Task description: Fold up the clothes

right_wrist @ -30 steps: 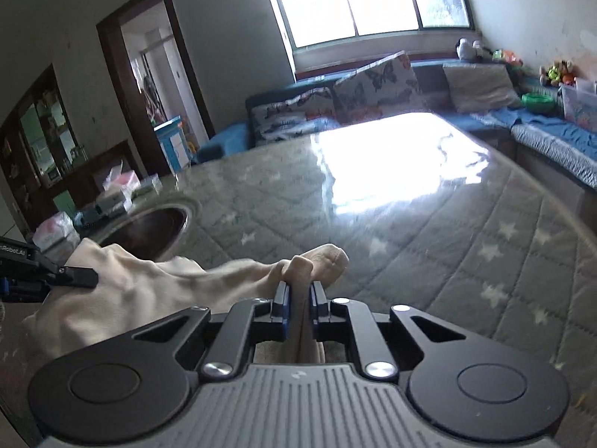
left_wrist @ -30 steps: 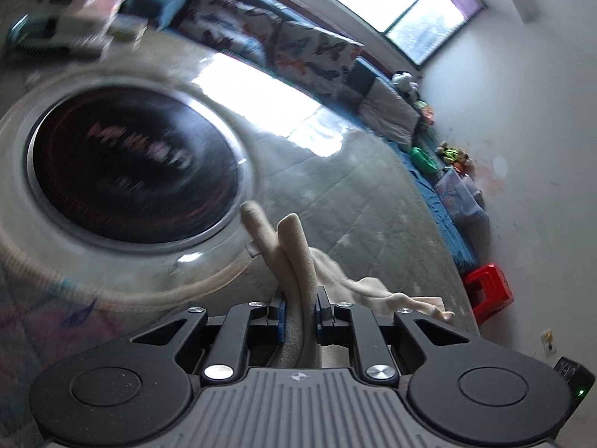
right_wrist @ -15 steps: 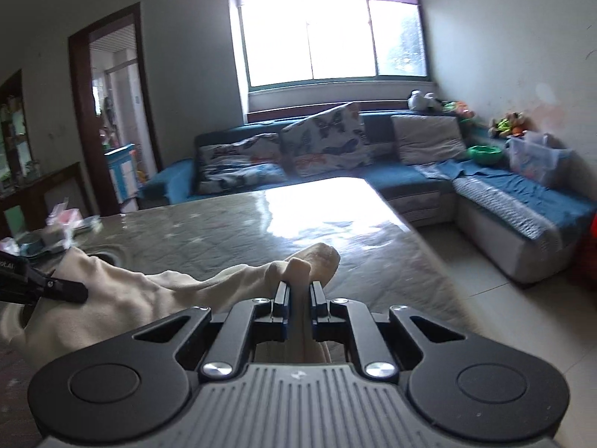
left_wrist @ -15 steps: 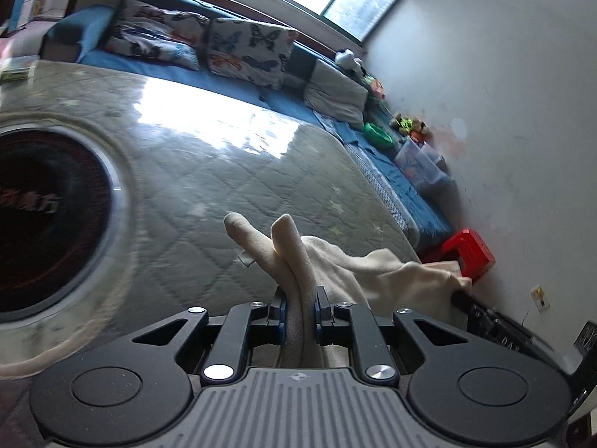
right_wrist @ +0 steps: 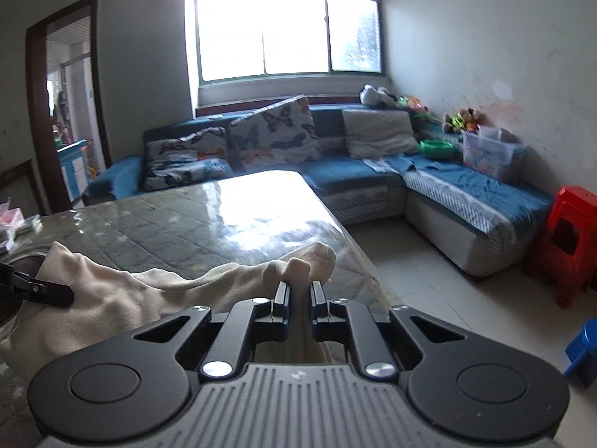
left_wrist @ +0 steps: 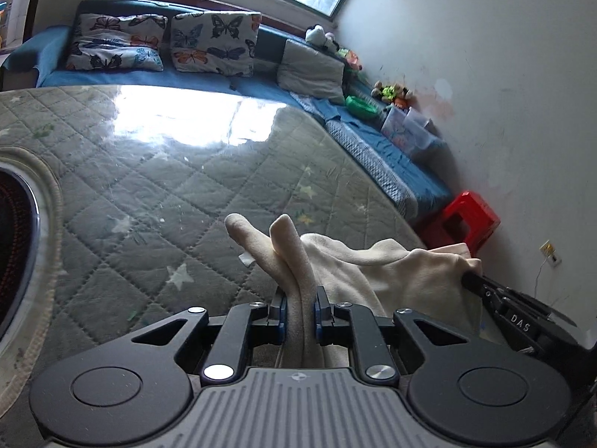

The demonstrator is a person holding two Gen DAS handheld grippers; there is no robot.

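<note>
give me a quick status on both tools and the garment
Left tool shut on cream garment. Right tool shut on its other end. Garment slack between them above the quilted table. Nothing in the way.

On my right gripper point(left_wrist: 522, 324), at the right edge of the left wrist view, white letters "DAS".
</note>
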